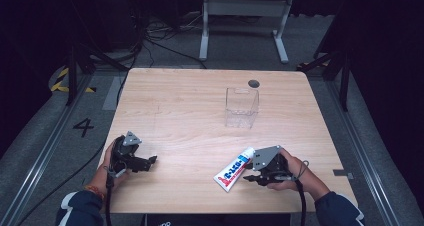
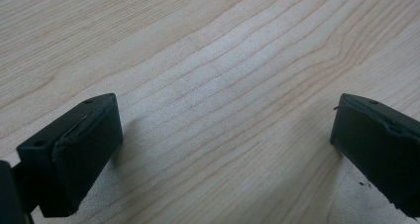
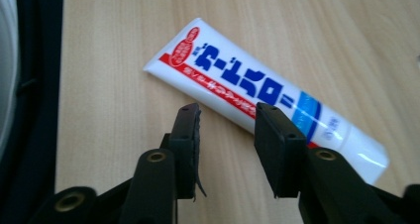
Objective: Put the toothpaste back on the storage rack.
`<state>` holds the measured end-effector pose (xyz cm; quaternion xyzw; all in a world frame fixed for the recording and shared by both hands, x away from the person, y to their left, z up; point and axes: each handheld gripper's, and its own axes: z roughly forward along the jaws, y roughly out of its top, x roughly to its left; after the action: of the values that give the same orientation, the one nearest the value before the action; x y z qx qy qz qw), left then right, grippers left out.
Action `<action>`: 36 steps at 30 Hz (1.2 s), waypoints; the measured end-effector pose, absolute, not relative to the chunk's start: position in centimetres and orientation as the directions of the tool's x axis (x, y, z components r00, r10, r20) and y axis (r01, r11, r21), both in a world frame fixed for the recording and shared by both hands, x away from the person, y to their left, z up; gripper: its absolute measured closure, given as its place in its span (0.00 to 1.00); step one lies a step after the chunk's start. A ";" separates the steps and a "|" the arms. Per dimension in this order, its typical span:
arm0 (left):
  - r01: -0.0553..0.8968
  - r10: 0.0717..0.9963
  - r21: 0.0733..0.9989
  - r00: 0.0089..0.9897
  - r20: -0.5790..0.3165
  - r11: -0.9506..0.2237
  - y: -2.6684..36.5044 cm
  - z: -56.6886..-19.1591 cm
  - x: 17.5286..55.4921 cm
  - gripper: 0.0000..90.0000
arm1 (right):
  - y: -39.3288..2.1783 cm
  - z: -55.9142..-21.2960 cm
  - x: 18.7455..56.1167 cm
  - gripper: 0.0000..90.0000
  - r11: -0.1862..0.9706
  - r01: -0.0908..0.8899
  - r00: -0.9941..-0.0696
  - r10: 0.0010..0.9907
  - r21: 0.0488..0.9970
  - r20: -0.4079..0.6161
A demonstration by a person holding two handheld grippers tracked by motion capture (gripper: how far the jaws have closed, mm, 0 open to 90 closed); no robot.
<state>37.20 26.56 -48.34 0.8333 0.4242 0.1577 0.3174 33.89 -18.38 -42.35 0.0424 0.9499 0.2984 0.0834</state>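
Between our right gripper's (image 3: 225, 135) part-open jaws we find bare tabletop; the white plastic toothpaste tube with blue and red lettering (image 3: 247, 97) lies flat just beyond, ungripped. Our left gripper (image 2: 223, 149) idles wide at near left. The clear plastic box (image 1: 241, 107) farther off stands empty; pick-up and placing appear outstanding.

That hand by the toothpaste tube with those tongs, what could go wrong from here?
The right tongs stand open just short of the tube, and not square to it; closing from there could catch only its edge, so it may slip or skid across the table. A grip on the soft middle might squeeze the paste. The clear box looks light, so a swinging tube could knock it over.
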 end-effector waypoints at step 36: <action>0.609 0.810 0.663 0.586 -0.006 -0.435 26.5 -48.3 37.2 0.00 | -13.0 -44.4 38.5 0.31 0.943 -0.102 -0.994 -0.084 0.318 -0.070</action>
<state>37.17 26.54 -48.34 0.8321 0.4263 0.1587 0.3173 38.50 -13.01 -44.45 -0.0472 0.9852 0.1625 0.0278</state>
